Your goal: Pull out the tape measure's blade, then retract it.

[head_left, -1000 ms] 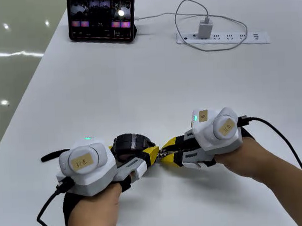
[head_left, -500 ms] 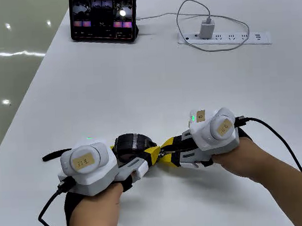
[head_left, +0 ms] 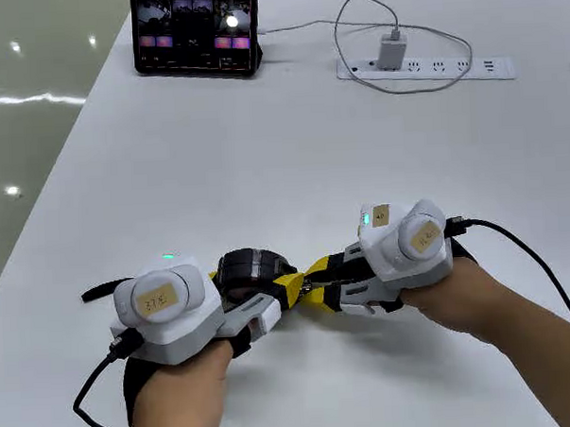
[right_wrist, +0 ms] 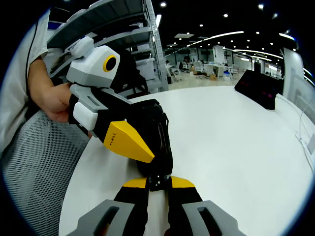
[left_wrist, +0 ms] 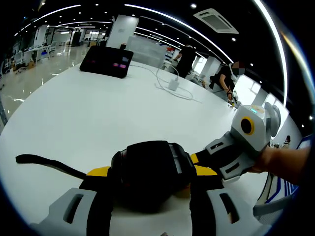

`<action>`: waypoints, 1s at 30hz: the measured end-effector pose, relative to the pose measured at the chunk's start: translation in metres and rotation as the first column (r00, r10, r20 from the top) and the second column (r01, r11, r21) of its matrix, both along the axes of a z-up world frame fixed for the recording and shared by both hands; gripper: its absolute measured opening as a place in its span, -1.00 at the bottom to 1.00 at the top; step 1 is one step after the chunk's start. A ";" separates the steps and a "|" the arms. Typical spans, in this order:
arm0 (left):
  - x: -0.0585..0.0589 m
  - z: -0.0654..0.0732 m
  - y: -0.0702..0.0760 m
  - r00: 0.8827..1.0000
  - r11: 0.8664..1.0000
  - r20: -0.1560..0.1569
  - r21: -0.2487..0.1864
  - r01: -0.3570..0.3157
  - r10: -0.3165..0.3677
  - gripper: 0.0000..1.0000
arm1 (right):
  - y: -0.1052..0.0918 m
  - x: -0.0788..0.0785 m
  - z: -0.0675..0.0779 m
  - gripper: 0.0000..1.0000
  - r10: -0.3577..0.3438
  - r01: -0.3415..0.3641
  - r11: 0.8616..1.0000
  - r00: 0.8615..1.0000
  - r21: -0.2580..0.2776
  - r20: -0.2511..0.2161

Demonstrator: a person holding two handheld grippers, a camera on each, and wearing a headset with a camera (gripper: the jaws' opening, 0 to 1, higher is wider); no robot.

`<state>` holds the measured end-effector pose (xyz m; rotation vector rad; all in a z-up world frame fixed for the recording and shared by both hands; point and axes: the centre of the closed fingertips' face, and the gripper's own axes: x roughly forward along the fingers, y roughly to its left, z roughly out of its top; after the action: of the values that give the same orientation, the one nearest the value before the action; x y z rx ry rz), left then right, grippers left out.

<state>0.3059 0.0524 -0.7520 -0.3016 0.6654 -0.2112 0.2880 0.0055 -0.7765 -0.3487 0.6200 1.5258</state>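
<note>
1. The job is only at its start. No blade shows outside the tape (head_left: 251, 269) yet. The pull is not done, and neither is letting it go back in.
2. The tape is black and round. It sits on the white worktop (head_left: 263, 148), low in the head view and a bit left of the middle.
3. The left gripper (head_left: 273, 301) has hold of the tape. In the left gripper view the tape sits low in the middle, right between the two fingers (left_wrist: 98, 172). They press on it from both sides.
4. The right gripper (head_left: 313, 286) comes at the tape from the right of the head view. In the right gripper view its yellow fingers (right_wrist: 183, 183) are almost closed at the bottom middle. They pinch a small dark hook (right_wrist: 157, 180) at the near edge of the tape. I think this is the end of the blade.
5. The tips of both grippers are just beside each other, with the tape on the left one's side.
6. I think both grips are ready, so the right gripper can now pull away while the left one keeps the tape in place.
</note>
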 end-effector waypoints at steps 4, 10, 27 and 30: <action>0.000 0.000 0.000 1.000 1.000 0.008 0.008 0.006 -0.006 0.20 | 0.000 -0.001 0.000 -0.74 0.002 -0.002 1.000 1.000 -0.009 0.001; 0.001 -0.001 -0.001 1.000 1.000 0.010 -0.005 0.020 -0.020 0.22 | 0.000 -0.001 0.002 -0.64 0.002 -0.002 1.000 1.000 -0.007 -0.002; -0.003 -0.004 0.000 0.999 0.999 -0.021 0.001 0.046 -0.046 0.32 | -0.007 0.000 0.008 -0.54 -0.009 0.010 1.000 1.000 -0.008 0.013; -0.004 -0.003 0.005 0.998 0.997 -0.016 0.030 0.064 -0.063 0.41 | -0.010 0.003 0.011 -0.47 -0.022 0.022 1.000 1.000 -0.006 0.020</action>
<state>0.3024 0.0577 -0.7548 -0.2530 0.6926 -0.2597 0.2913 -0.0043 -0.7658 -0.3602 0.6110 1.4983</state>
